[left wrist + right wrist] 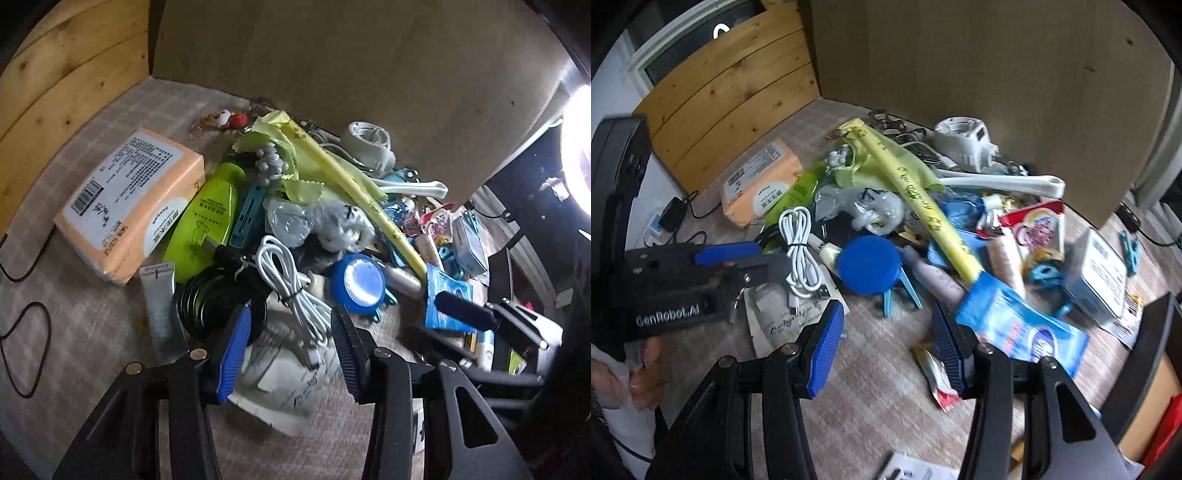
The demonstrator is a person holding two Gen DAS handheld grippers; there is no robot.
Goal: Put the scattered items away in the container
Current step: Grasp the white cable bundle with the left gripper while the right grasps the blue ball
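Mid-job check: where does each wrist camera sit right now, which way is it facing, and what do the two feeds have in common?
Left wrist: on the left gripper, looking steeply down at the white cable; its own open fingers show, and the right gripper at the right edge.
Right wrist: on the right gripper, looking down past the blue packet; its open fingers, the left gripper and a hand show.
Shared: cable, orange tissue pack, blue round lid, yellow stick, cardboard wall.
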